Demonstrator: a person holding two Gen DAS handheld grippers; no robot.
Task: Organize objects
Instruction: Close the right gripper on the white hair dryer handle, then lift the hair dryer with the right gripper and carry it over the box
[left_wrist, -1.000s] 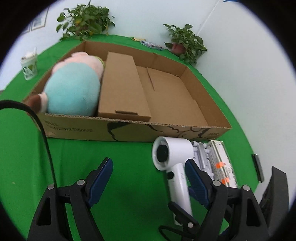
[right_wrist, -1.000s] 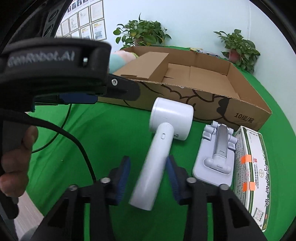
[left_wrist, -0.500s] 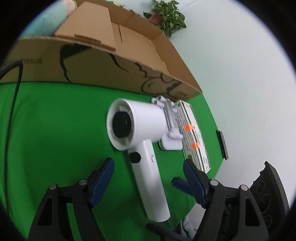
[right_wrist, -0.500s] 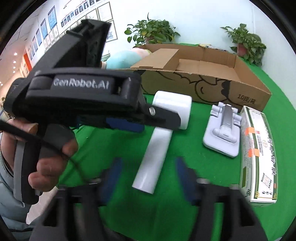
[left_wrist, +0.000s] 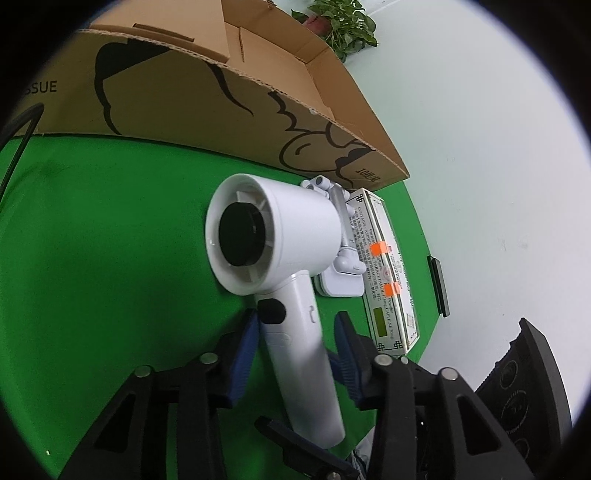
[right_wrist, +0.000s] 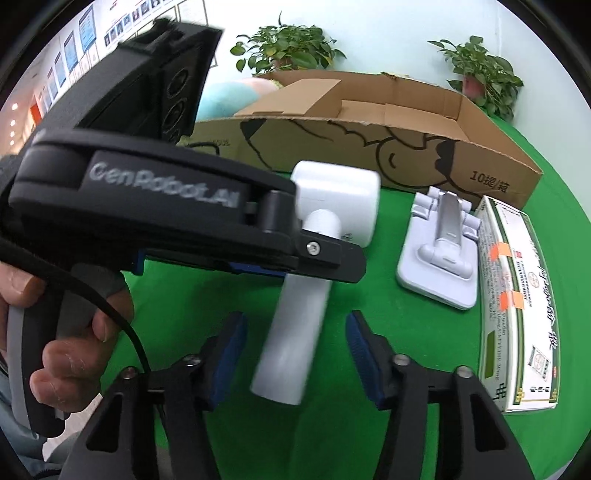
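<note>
A white hair dryer (left_wrist: 280, 258) lies on the green table in front of the cardboard box (left_wrist: 207, 96). My left gripper (left_wrist: 295, 328) has its blue pads on both sides of the dryer's handle and is shut on it. In the right wrist view the dryer (right_wrist: 306, 280) has its handle between my right gripper's (right_wrist: 295, 339) open fingers, not touched. The left gripper's black body (right_wrist: 177, 221) crosses over the dryer there. A white phone stand (right_wrist: 439, 251) and a medicine box (right_wrist: 513, 295) lie to the right.
The cardboard box (right_wrist: 369, 147) holds a smaller carton and a plush toy (right_wrist: 236, 96). Potted plants (right_wrist: 288, 48) stand behind it. A dark phone (left_wrist: 437, 284) lies near the table's right edge. A cable (left_wrist: 18, 144) runs at the left.
My left gripper moved forward over the dryer and shut on its handle. My right gripper opened and drew back from the handle.
</note>
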